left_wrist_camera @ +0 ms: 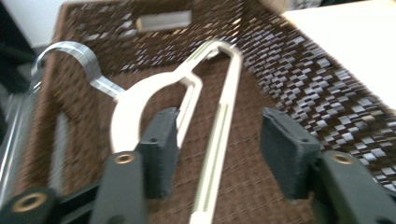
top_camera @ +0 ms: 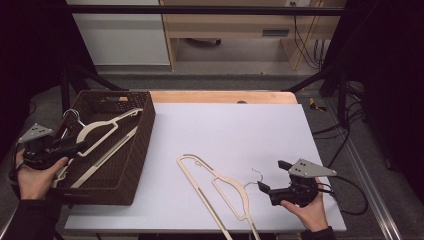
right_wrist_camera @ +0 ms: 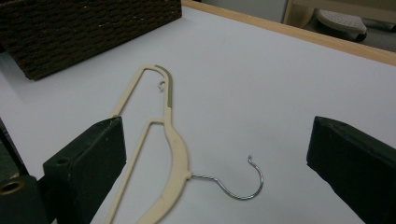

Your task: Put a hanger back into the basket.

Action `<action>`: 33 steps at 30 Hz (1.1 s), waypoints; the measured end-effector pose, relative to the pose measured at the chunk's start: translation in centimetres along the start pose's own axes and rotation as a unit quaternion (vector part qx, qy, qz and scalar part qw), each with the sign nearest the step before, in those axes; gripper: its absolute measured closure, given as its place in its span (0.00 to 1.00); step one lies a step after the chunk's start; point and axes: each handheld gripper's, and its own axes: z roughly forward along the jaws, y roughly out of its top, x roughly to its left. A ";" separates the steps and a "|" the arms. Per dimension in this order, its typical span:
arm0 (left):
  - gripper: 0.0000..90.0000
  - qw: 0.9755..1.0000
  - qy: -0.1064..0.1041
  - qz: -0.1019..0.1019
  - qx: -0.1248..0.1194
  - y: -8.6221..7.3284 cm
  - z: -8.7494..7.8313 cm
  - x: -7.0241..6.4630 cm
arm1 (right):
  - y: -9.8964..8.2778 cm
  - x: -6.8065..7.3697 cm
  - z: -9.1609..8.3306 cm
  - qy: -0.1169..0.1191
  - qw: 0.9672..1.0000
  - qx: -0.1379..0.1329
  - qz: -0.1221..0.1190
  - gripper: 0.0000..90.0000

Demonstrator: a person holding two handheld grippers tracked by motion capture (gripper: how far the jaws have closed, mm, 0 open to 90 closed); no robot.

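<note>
Here, hanger (top_camera: 220, 190) near table edge (top_camera: 200, 231)

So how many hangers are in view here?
2. One hanger lies in the brown wicker basket at the table's left. The other hanger lies flat on the white table surface, in front of the right gripper. None looks hidden.

Left gripper (top_camera: 75, 146) and right gripper (top_camera: 260, 186) agape.

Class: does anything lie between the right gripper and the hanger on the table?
Nothing visible does. The right gripper, jaws open, faces the hanger across bare table; the wicker basket sits off to the side.
</note>
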 end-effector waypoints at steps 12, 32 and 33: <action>0.23 0.992 -0.096 0.031 -0.078 1.1 0.3 -8.0 | 0.0 0.0 -0.2 -0.003 1.000 0.003 0.007 0.06; 0.07 0.979 -0.179 0.083 -0.054 -1.7 3.1 -16.5 | -0.8 1.0 0.1 -0.007 0.999 0.041 0.014 0.06; 0.07 0.978 -0.180 0.085 -0.054 -1.8 3.2 -16.7 | -0.8 1.0 0.1 -0.007 0.999 0.043 0.015 0.06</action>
